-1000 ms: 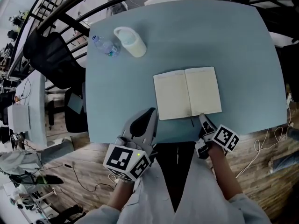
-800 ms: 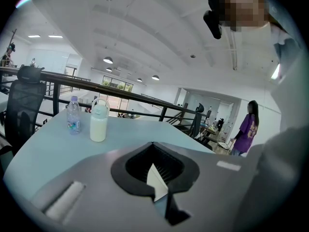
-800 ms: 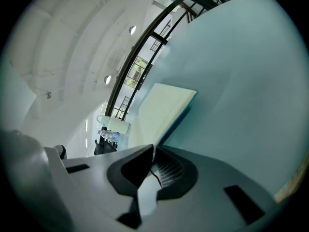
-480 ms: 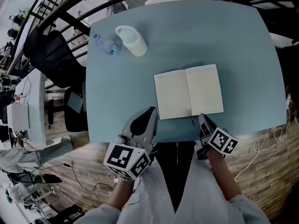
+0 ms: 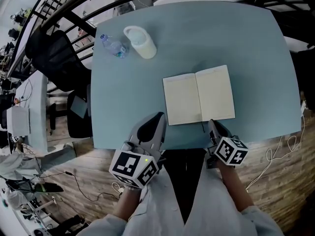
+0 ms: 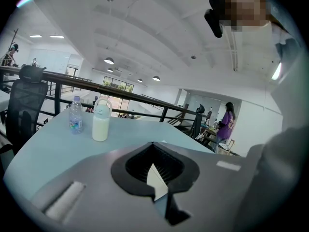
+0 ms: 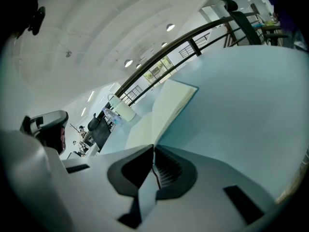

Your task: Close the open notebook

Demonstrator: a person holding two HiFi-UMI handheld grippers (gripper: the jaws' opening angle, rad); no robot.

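We see both forearms in white sleeves reaching forward from the bottom of the head view, each hand carrying a grey gripper topped by a black-and-white marker cube. The left gripper (image 5: 158, 118) points forward and a little downward over the near edge of the counter, just left of the notebook. Its jaws are clenched together with nothing between them. The right gripper (image 5: 212, 123) is rolled to one side, with its tips at the near edge of the notebook's right-hand page. In its own view the jaws are pinched on that edge, and the pale sheet runs away from them.

The broad pale blue counter (image 5: 197, 33) has rounded corners and a smooth matt top. Around it lies a wood-plank floor (image 5: 275, 181), and a curved black metal railing (image 5: 74, 4) runs past the far side. A black mesh office chair (image 5: 51, 58) stands at the left corner. The left gripper view shows an open hall with a white ribbed ceiling and round lamps.

The open cream-paged notebook (image 5: 198, 95) lies near the counter's near edge, right of centre, its blank pages spread either side of the spine. Well apart, at the far left corner, a cream cylindrical flask with a loop handle (image 5: 139, 43) stands upright. Just beside it is a small clear plastic water bottle (image 5: 113, 47).
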